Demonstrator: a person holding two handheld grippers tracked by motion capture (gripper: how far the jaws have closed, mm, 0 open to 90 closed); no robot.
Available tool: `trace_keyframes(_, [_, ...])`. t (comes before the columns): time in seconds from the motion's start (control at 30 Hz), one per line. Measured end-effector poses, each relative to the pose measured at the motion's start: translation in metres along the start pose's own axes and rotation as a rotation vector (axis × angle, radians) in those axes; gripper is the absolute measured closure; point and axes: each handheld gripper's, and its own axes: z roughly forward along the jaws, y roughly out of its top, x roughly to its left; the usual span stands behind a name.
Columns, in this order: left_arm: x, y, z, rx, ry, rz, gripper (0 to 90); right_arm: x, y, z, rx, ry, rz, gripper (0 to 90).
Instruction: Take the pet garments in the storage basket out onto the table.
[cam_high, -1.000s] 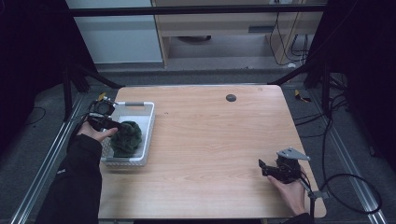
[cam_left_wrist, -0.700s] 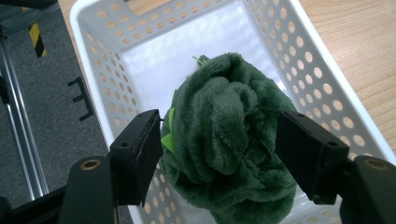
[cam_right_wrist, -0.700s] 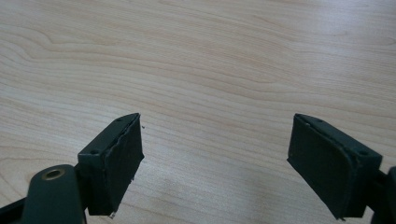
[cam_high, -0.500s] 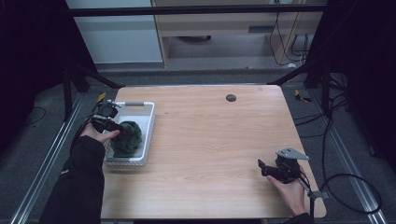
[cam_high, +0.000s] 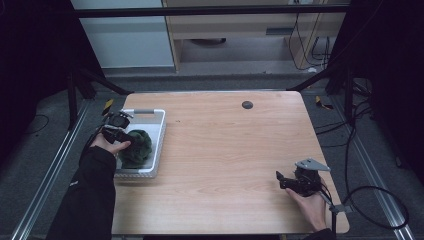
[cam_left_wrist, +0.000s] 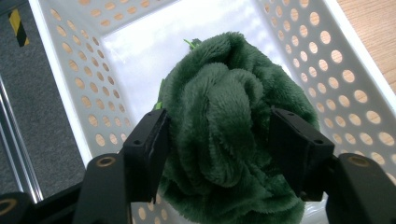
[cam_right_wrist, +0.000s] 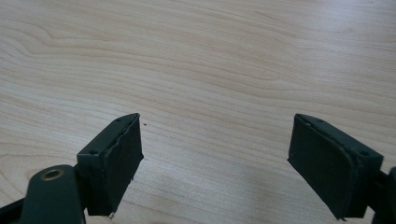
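A dark green plush cloth (cam_high: 138, 148) lies bunched in a white perforated basket (cam_high: 158, 131) at the table's left edge. My left gripper (cam_high: 127, 138) reaches into the basket from the left. In the left gripper view the two jaws press on both sides of the cloth (cam_left_wrist: 219, 93), so the left gripper (cam_left_wrist: 217, 135) is shut on it, just above the basket (cam_left_wrist: 70, 70) floor. My right gripper (cam_high: 279, 179) rests low at the table's front right. Its jaws stand wide apart over bare wood, and nothing lies inside the right gripper (cam_right_wrist: 215, 140).
The wooden table (cam_high: 225, 150) has a small dark round disc (cam_high: 247, 104) near its far edge. Metal rails (cam_high: 45, 170) run along the floor on the left, and cables (cam_high: 370, 200) trail on the floor at the right.
The left hand has shifted slightly toward the cloth in the basket. The right gripper has stayed where it was.
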Motion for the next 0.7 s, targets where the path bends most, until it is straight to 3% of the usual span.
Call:
trace_keyframes(0.23, [-0.001, 0.002, 0.008, 0.022, 0.006, 0.001, 41.4, 0.0, -0.001, 0.0, 0.008, 0.001, 0.001, 17.1])
trace_keyframes(0.4, [0.002, -0.001, 0.013, 0.01, 0.004, -0.013, 43.9, -0.001, -0.001, -0.001, 0.006, 0.0, 0.0, 17.0])
trace_keyframes(0.7, [0.005, -0.006, 0.017, 0.003, -0.007, -0.036, 58.0, 0.0, -0.002, -0.001, 0.014, 0.003, 0.007, 16.9])
